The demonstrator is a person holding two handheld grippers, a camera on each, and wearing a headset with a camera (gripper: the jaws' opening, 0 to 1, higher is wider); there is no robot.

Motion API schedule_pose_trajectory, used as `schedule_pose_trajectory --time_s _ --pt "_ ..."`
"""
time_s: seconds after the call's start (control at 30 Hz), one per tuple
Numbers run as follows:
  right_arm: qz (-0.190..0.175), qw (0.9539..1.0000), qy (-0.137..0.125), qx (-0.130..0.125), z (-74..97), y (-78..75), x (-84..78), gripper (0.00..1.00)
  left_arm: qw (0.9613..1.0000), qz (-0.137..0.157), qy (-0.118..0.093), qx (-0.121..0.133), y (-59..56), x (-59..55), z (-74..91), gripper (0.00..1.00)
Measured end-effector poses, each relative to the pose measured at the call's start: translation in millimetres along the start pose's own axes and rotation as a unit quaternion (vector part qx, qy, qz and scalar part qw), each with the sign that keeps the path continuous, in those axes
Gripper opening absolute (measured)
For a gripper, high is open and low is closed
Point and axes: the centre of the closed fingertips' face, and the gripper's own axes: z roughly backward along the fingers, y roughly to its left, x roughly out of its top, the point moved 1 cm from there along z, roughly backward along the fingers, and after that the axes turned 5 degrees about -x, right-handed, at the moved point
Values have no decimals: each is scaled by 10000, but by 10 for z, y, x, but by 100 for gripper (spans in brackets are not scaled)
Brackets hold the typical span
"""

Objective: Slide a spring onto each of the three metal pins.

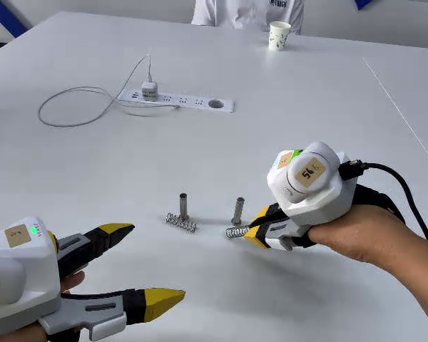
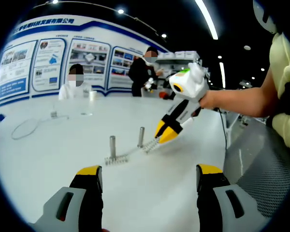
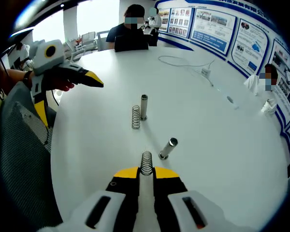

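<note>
The white table [image 1: 307, 114] lies open all round the work; its far edge runs along 12 o'clock in the head view, where a seated person [image 1: 246, 11] sits, and a thin seam [image 1: 403, 117] crosses the top toward 2 o'clock.

Two metal pins stand upright near the middle, the left pin [image 1: 183, 205] and the right pin [image 1: 237, 211], with bare table between them; a loose spring [image 1: 181, 223] lies flat at the left pin's foot, on its 6 o'clock side (whether it touches the pin I cannot tell).

The right gripper [image 1: 251, 231] comes in low from 4 o'clock, jaws pinched together on a second spring [image 1: 237, 231]; this spring sticks out level from the tips, just beside the right pin's foot at its 6 o'clock, not on the pin. The left gripper [image 1: 157, 260] hovers at 7 o'clock, jaws spread wide and holding nothing; bare table lies between it and the pins.

A power strip [image 1: 178, 101] sits well apart at 11 o'clock from the pins, a white charger [image 1: 149, 89] plugged into it; its cable [image 1: 71, 107] loops out toward 9 o'clock; a paper cup [image 1: 279, 35] stands at 1 o'clock near the far edge.
</note>
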Motion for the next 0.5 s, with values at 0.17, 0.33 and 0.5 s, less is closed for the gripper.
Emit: schedule_pose_trajectory --time_s 0.17,0.33,0.5 --pt "-2 10000 23 3 20 0 -4 11 9999 -92 72 -85 -20 4 -30 80" --pt "16 10000 30 -1 46 4 2 11 9995 -214 163 -184 -35 10 -63 79" --pt "31 10000 54 9 72 10 9 11 9990 -288 218 -268 -55 9 -95 79"
